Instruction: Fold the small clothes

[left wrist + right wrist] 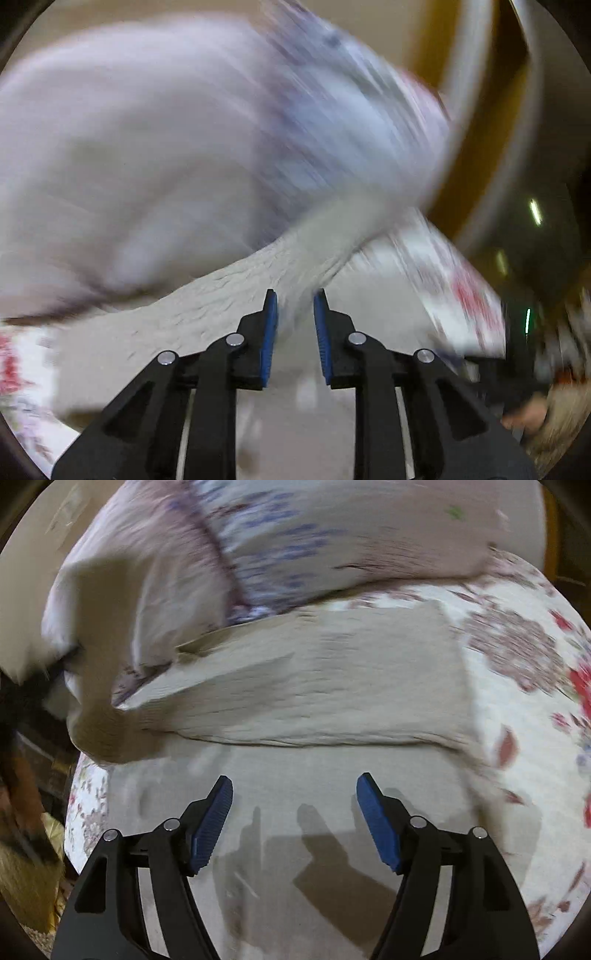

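Note:
A beige ribbed garment (314, 679) lies on a floral bedsheet (517, 709), partly folded over itself. In the left wrist view my left gripper (295, 306) is shut on a bunched edge of the beige garment (229, 295), lifted above the bed; the view is motion-blurred. In the right wrist view my right gripper (294, 790) is open and empty, hovering over the flat near part of the garment. At the left of that view a lifted corner of the garment (107, 734) hangs in the air.
A large pale pillow with blue and purple print (295, 535) lies behind the garment; it fills the left wrist view (166, 129). The bed edge (85, 805) drops at the left to a dark floor. A yellow-brown door frame (476, 147) stands at the right.

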Available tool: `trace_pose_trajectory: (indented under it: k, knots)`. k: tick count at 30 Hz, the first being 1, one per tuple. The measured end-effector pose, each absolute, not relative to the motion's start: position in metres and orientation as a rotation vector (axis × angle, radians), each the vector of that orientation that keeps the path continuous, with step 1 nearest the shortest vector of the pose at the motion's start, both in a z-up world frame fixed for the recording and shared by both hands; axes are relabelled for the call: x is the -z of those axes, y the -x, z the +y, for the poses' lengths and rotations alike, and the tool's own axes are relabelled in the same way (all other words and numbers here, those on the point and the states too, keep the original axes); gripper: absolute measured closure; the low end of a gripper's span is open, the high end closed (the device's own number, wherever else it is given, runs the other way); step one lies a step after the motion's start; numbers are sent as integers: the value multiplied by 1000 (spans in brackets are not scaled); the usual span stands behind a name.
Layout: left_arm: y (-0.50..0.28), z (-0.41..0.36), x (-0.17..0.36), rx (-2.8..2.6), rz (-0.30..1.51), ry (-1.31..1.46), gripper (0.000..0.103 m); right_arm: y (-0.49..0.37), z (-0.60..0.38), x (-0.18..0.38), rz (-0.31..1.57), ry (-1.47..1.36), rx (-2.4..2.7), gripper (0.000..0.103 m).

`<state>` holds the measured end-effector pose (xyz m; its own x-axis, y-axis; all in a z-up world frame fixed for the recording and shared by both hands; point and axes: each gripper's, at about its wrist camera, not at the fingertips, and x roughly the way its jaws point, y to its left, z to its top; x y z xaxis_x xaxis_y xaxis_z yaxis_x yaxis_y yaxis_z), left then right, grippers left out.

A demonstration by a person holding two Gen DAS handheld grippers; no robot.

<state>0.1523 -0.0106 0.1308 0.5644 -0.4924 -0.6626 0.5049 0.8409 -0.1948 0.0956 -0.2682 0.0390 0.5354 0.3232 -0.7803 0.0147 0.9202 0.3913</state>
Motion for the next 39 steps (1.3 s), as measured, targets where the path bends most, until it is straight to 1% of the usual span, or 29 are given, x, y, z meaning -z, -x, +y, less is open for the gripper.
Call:
trace_pose_trajectory:
  k: [1,2,3,4,5,9,10,11,12,13,15,16,17,18,19,20,22,23,24,26,28,31,34,37,39]
  knots:
    - [-142,-22,-115,589,816,-31,81,-87,-284,-41,986,-391,-169,32]
    - [-135,-16,-107,563,838,-8,76,-80,-295,-42,978,-397,-154,32]
    - [-132,-3,-101,524,855,21,68,-71,-307,-43,974,-402,-136,32]
    - [-125,11,-95,462,873,58,52,-62,-319,-42,976,-406,-118,32]
    - [-114,38,-86,377,896,109,47,-49,-335,-40,985,-418,-94,32]
    - [-67,120,-57,132,1018,218,47,-8,-377,-19,1056,-532,-78,32]
    - [-58,129,-53,109,1037,240,47,0,-381,-13,1079,-563,-92,34]
    - [-40,141,-43,83,1074,289,48,8,-385,-5,1106,-599,-119,41]
    - [-33,151,-38,76,1093,316,49,15,-385,1,1132,-633,-150,44]
    - [-22,153,-32,76,1113,345,49,23,-384,9,1165,-684,-206,51]
    - [2,152,-18,98,1152,410,58,36,-380,14,1184,-737,-279,58]
    - [12,149,-17,114,1159,435,61,41,-376,20,1217,-766,-327,68]
    - [23,146,-16,136,1160,456,62,48,-371,27,1258,-800,-380,72]
    - [33,142,-15,160,1170,478,64,53,-366,30,1269,-814,-403,74]
    - [44,138,-11,188,1193,513,69,58,-362,34,1290,-837,-441,78]
    - [50,136,-10,199,1196,530,69,61,-358,38,1313,-855,-471,85]
    - [63,129,-7,231,1209,569,70,64,-351,42,1340,-862,-508,91]
    - [65,126,-8,237,1213,573,73,64,-347,43,1338,-865,-523,93]
    - [64,121,-8,245,1218,576,75,61,-345,41,1325,-870,-532,93]
    - [65,121,-7,267,1231,587,95,50,-345,30,1270,-889,-555,94]
    - [57,119,-13,304,1218,604,96,37,-345,17,1211,-893,-570,94]
    - [16,118,-42,385,1111,598,97,0,-353,-18,1059,-892,-586,94]
    - [-45,133,-79,394,953,595,97,-60,-365,-61,873,-879,-575,94]
    - [-122,149,-112,342,801,574,97,-115,-373,-86,745,-861,-524,94]
    - [-158,152,-118,311,764,563,96,-151,-377,-93,697,-863,-465,94]
